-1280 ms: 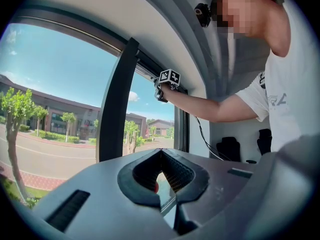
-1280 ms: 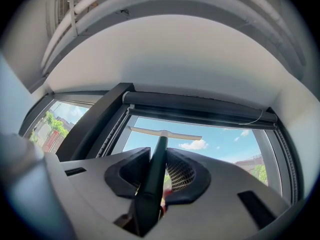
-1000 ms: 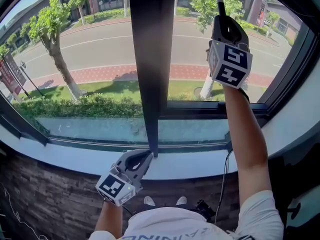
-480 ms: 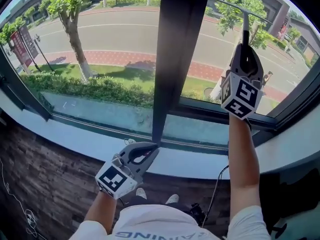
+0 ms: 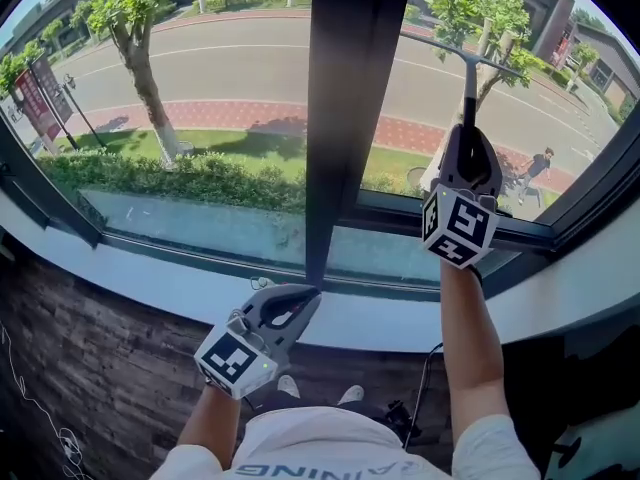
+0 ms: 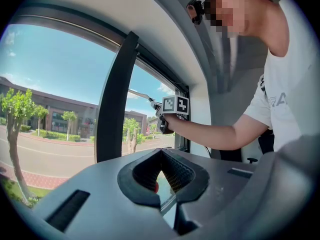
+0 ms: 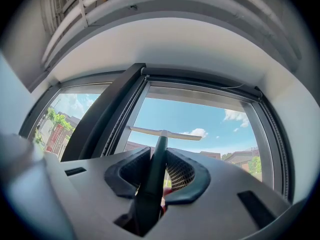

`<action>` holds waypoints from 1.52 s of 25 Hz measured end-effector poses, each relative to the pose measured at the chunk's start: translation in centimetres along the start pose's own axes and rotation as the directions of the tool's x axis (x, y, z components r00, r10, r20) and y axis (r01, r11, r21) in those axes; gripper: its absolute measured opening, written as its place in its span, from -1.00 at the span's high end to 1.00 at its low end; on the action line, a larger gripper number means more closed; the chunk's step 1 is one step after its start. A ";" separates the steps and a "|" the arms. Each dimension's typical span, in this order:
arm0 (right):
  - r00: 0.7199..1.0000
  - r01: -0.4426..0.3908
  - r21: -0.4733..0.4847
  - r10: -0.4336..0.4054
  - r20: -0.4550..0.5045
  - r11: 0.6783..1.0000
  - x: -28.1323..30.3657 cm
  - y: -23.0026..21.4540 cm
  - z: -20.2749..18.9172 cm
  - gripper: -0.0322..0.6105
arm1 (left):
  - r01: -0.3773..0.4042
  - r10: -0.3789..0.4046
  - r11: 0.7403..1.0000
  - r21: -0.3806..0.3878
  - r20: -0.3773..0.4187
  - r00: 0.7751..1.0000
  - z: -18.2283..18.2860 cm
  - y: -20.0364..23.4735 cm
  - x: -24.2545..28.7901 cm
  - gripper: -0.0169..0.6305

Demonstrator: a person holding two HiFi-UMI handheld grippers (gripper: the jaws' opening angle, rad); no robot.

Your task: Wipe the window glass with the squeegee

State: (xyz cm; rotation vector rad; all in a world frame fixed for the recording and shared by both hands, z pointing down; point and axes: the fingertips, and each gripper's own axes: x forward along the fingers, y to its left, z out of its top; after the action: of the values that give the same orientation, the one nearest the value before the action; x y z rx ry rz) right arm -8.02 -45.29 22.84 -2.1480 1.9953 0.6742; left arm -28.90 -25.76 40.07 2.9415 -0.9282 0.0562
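Observation:
My right gripper (image 5: 468, 136) is shut on the dark handle of the squeegee (image 5: 468, 78). Its pale blade (image 5: 462, 52) lies slantwise against the right pane of the window glass (image 5: 425, 108). In the right gripper view the handle (image 7: 156, 161) runs up between the pads (image 7: 181, 176) to the blade (image 7: 165, 133), with sky behind. My left gripper (image 5: 306, 299) rests low over the sill at the foot of the mullion, shut on nothing. Looking along the left gripper (image 6: 161, 153), I see the right hand and the squeegee (image 6: 142, 96) at the glass.
A wide dark mullion (image 5: 348, 118) splits the window into two panes. The white sill (image 5: 150, 273) runs below, over a dark brick-patterned wall (image 5: 90, 368). The dark frame (image 5: 590, 193) closes in the right pane. A cable (image 5: 425, 378) hangs below the right arm.
My right gripper has drawn the squeegee down the right pane, so its blade now sits lower on the glass. The left gripper has stayed by the mullion's foot.

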 end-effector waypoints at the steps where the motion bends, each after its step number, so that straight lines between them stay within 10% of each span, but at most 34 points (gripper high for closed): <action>1: 1.000 -0.002 -0.001 0.002 -0.007 1.000 -0.3 0.1 -0.5 0.59 | 0.000 0.001 1.000 -0.005 0.001 1.000 -0.1 0.1 0.0 0.90; 21: 0.983 -0.035 0.020 0.038 -0.181 0.999 -7.0 3.0 -13.4 0.59 | -0.014 0.014 1.000 -0.018 -0.007 1.000 -1.6 1.2 -0.6 0.90; 38: 0.909 -0.078 0.023 0.081 -0.409 0.997 -12.9 5.7 -25.2 0.59 | -0.029 0.027 0.999 -0.046 -0.043 0.999 -2.8 1.5 -0.6 0.90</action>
State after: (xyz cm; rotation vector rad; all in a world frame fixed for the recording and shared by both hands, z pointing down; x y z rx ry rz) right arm -8.06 -44.06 51.68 -2.3716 2.2871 0.2317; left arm -30.27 -26.48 42.88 2.8734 -0.9517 0.0968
